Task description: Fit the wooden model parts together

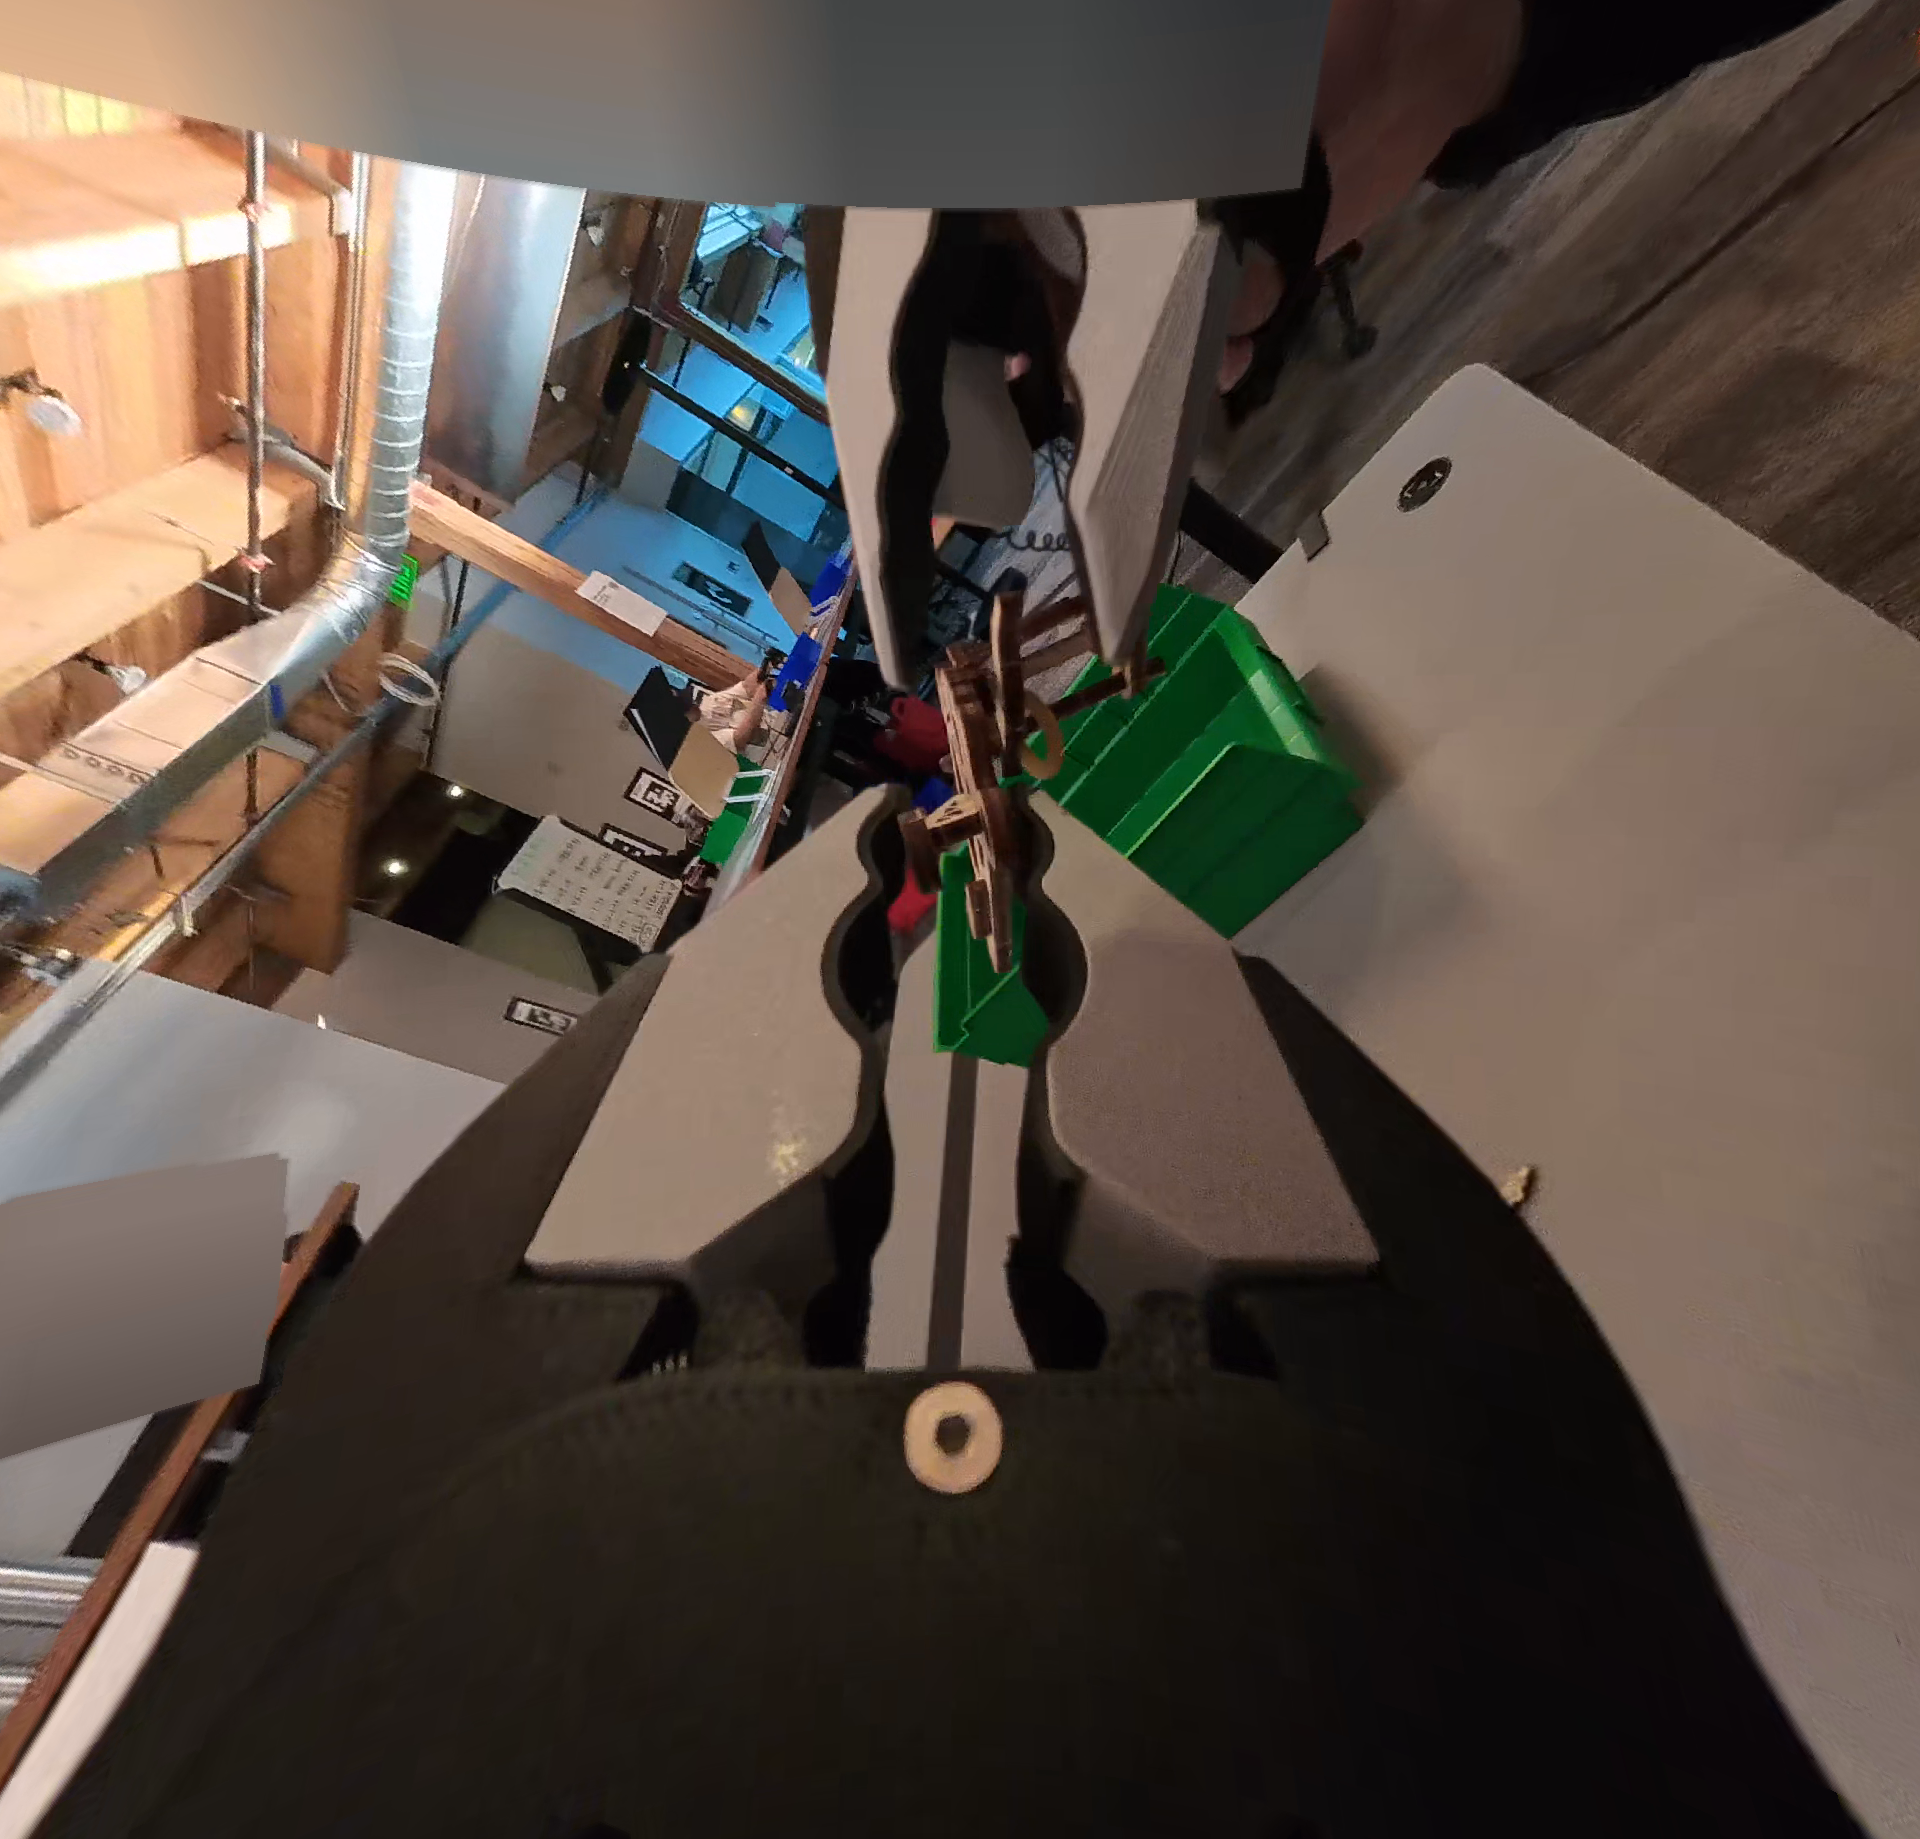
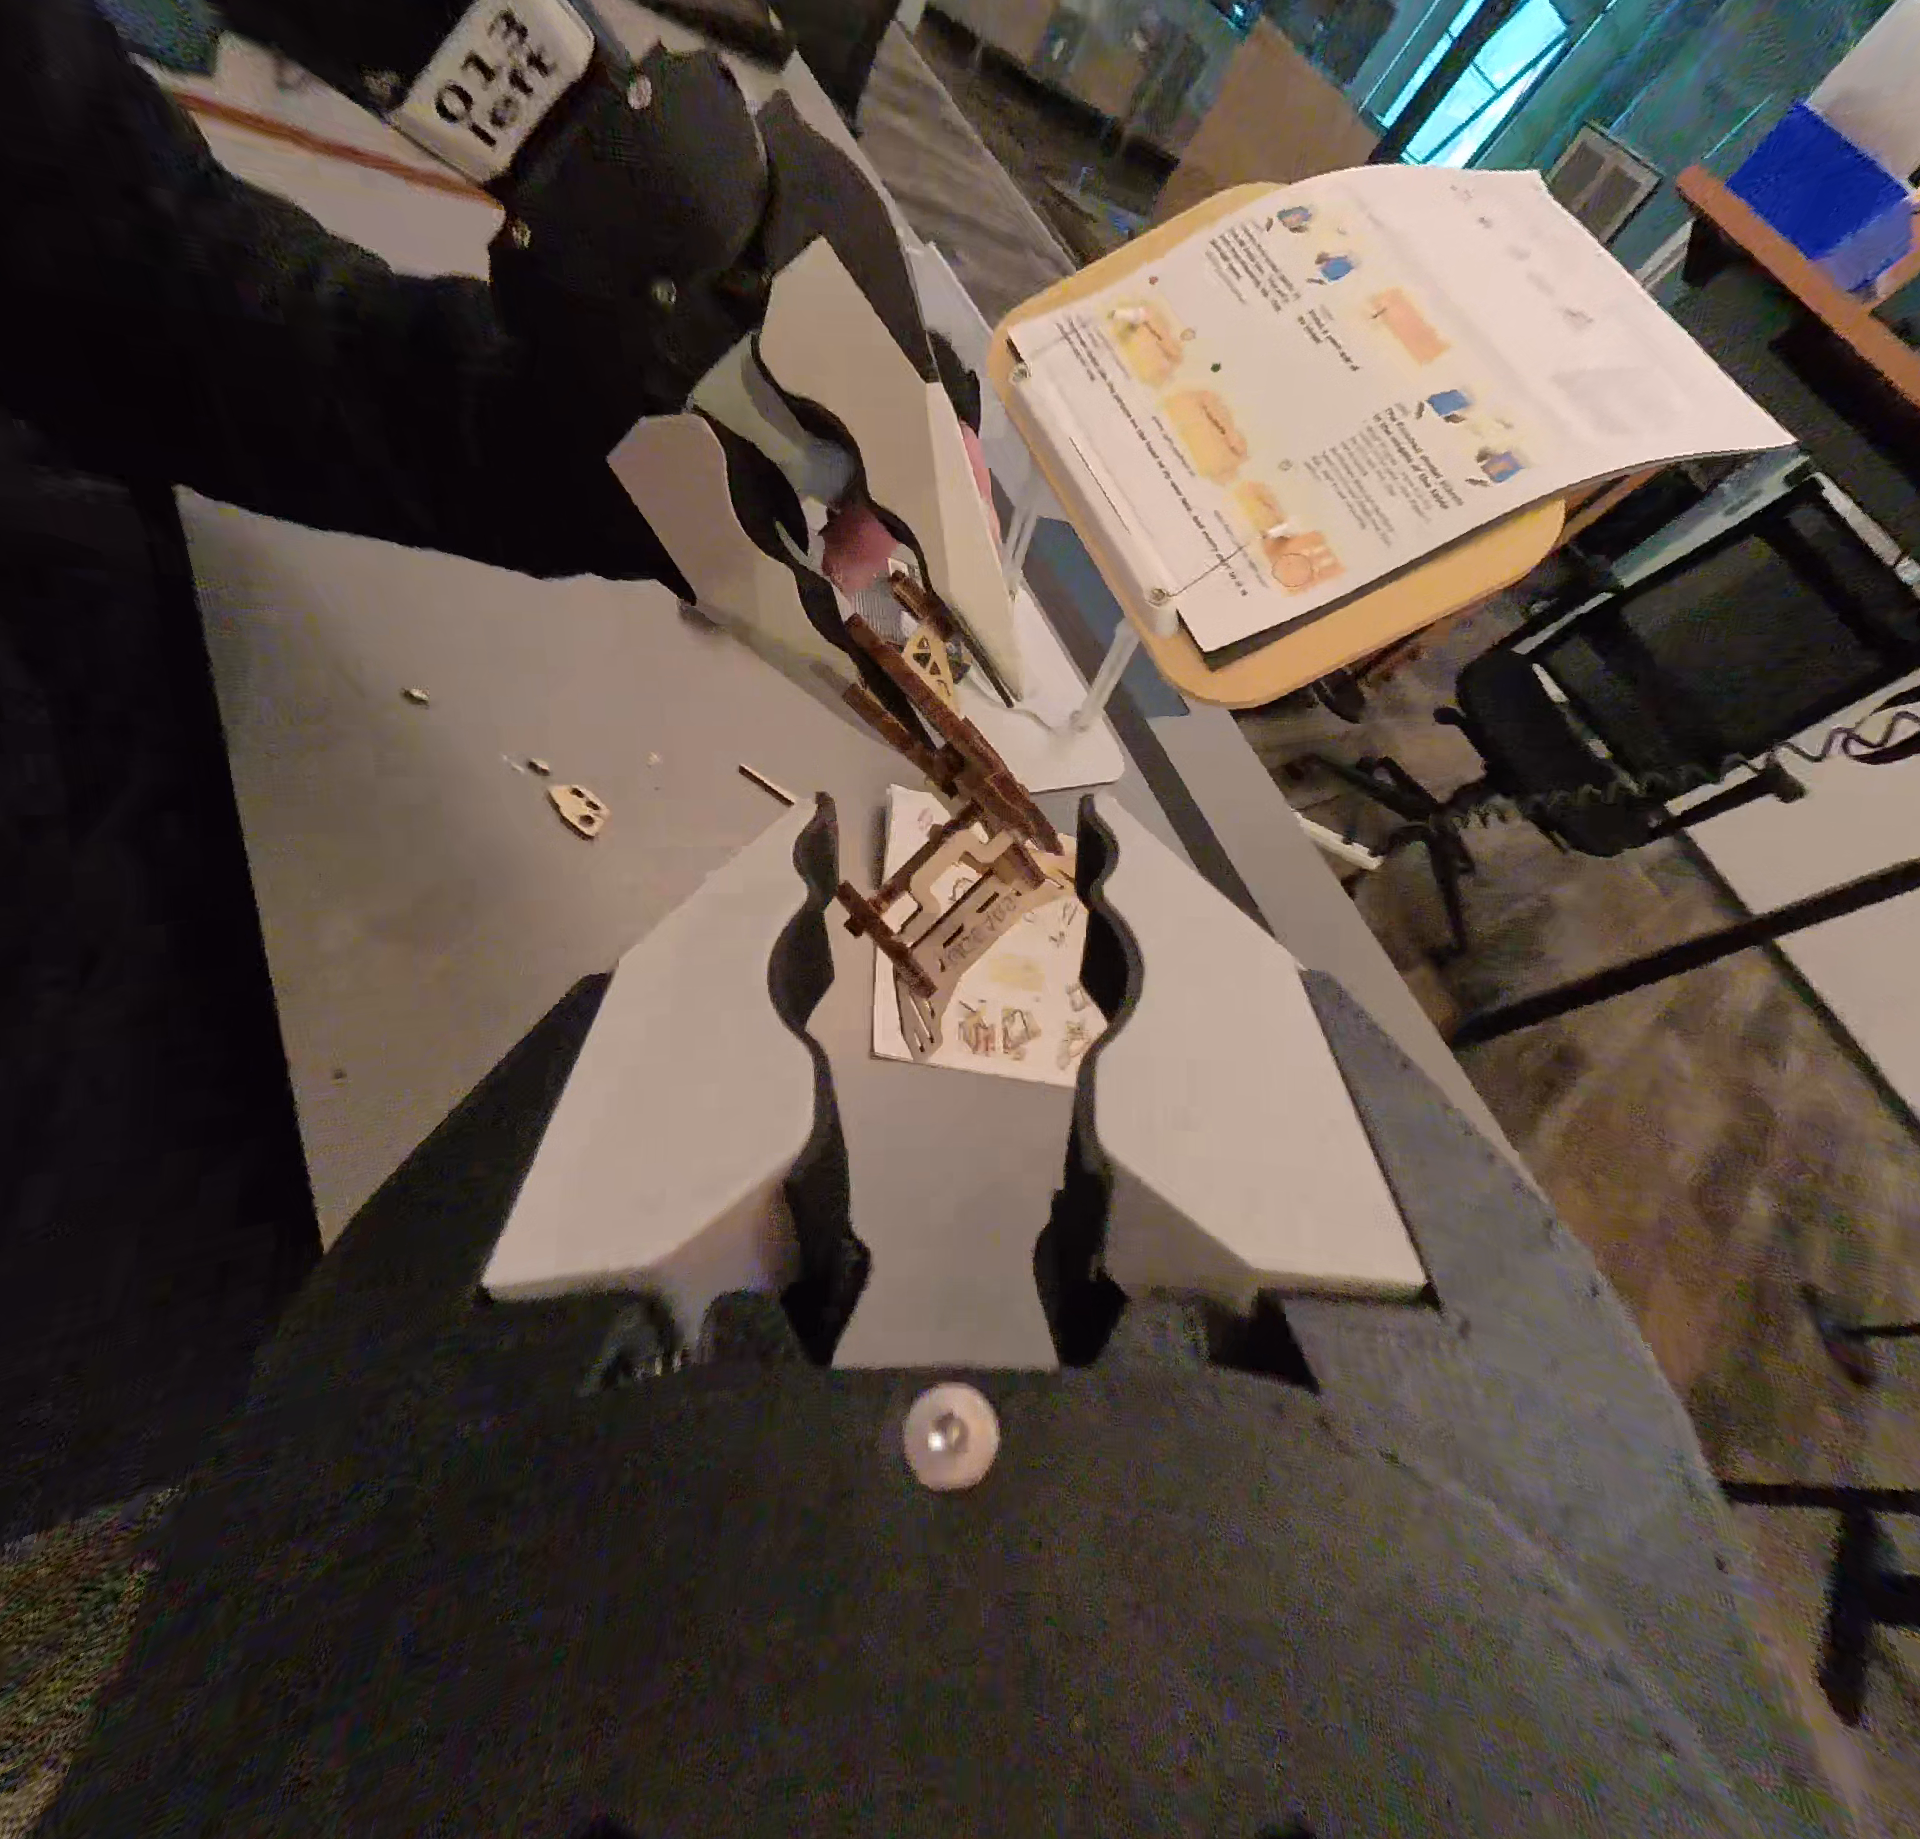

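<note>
A small dark-brown wooden model of slotted laser-cut parts is held in the air over the grey table between both grippers. My right gripper is closed across its lower frame. My left gripper is shut on the model's other end. In the right wrist view the left gripper comes in from the upper left. In the left wrist view the right gripper comes down from above, with its fingertips either side of the model's pegs.
A printed parts sheet lies on the table under the model, with loose wooden bits to its left. A stand with instruction pages and a chair sit beyond the table edge. Green bins stand on the table.
</note>
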Tool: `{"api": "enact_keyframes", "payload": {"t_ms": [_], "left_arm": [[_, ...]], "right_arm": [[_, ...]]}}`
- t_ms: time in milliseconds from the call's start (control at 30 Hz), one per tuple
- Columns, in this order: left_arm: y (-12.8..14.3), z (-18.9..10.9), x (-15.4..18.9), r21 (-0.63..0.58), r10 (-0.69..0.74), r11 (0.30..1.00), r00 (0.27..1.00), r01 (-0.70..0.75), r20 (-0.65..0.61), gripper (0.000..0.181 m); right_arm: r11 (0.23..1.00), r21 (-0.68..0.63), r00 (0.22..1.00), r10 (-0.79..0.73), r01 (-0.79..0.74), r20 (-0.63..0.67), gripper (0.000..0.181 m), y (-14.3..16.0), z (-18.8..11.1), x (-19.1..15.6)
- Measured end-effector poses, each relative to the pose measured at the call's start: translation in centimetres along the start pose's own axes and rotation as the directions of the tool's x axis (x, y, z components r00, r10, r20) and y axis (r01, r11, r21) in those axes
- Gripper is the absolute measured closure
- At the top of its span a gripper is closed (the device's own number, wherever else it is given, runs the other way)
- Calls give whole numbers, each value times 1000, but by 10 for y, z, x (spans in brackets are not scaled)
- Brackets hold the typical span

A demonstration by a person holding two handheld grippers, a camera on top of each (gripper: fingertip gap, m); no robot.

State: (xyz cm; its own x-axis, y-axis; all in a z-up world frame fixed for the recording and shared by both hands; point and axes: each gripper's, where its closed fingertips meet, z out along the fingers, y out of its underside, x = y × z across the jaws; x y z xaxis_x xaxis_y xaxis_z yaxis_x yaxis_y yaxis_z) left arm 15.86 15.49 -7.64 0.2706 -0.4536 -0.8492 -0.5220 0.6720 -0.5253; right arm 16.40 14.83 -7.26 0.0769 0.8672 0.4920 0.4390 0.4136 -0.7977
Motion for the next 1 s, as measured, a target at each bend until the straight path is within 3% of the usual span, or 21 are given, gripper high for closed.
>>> {"api": "enact_keyframes", "payload": {"t_ms": [233,433,767,933,1000], "left_arm": [[-3,-8,-3,9,24,1000,998,-24,50,165],[1,-11,-8,15,-77,997,996,77,54,164],[13,-4,-19,27,-326,945,942,325,77,166],[20,1,-20,35,-372,928,925,370,82,166],[20,2,-20,27,-320,947,941,319,107,165]], "right_arm": [[978,-101,966,-198,183,-168,157,-3,6,1],[942,-182,915,-321,282,-246,162,-7,9,5],[960,-179,882,-269,215,-387,165,-7,10,21],[979,-130,880,-199,158,-430,166,-5,12,27],[991,-73,898,-135,115,-419,165,-5,11,30]]}}
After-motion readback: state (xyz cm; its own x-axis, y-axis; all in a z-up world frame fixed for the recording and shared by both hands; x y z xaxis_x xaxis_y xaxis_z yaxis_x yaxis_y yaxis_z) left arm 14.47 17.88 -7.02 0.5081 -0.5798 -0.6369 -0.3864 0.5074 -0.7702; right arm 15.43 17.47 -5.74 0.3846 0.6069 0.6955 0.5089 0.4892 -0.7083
